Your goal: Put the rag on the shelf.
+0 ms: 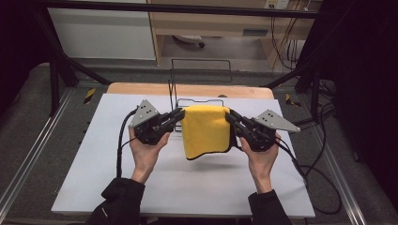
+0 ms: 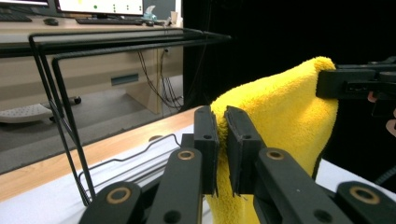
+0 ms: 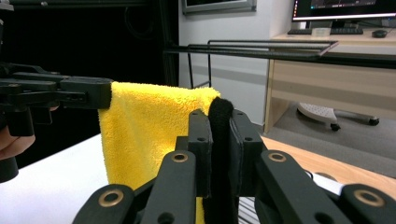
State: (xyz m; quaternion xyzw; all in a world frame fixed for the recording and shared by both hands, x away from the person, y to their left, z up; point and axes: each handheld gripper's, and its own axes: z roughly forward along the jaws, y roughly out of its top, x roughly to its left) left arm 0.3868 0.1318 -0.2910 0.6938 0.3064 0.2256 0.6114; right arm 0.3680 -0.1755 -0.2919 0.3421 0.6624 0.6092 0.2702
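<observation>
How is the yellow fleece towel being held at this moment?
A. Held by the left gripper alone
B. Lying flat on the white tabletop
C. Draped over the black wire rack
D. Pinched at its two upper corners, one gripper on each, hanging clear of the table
D: the left gripper and right gripper each clamp an upper corner of the yellow fleece towel, which hangs above its shadow on the white tabletop.

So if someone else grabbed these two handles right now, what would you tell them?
Left gripper: shut on one top corner of the yellow towel.
Right gripper: shut on the other top corner.
The towel hangs folded between them, clear of the white table, just in front of the black wire rack.
Done: towel picked up and held level.
Left, probably: drape it over the rack's top bars, then let go.
</observation>
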